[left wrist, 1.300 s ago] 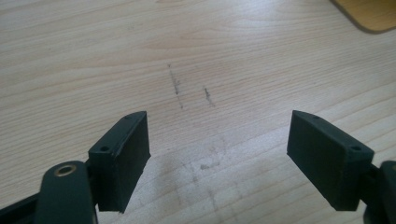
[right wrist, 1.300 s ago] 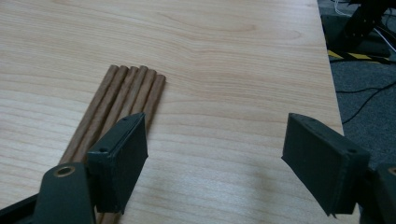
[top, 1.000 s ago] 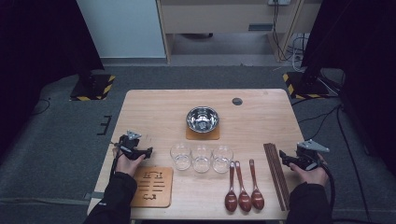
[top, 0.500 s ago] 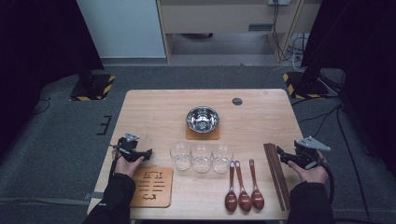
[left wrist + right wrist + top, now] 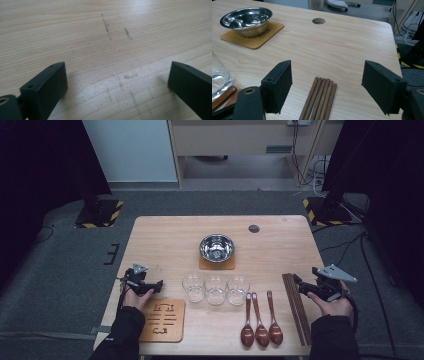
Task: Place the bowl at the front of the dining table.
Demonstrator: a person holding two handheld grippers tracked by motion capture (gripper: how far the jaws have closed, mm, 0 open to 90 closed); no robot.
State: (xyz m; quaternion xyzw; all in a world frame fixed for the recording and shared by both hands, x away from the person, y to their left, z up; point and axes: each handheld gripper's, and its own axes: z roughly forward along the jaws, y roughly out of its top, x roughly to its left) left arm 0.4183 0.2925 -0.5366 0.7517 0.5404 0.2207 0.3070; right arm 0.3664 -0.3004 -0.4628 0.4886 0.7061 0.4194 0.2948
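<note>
Pale wood desk (image 5: 280, 250): left tool (image 5: 150, 286) jaws just opened wide over bare grain, nothing between; right tool (image 5: 325, 82), jaws apart and empty, hovers over chopsticks (image 5: 319, 100) at near right edge—light, stiff, likely slippery, best pinched mid-length.

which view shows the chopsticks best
The right gripper view: the chopsticks lie close up between the open right tool's jaws, each stick distinct. In the high view they are a small dark bundle at the table's right edge. The left gripper view faces bare tabletop.
</note>
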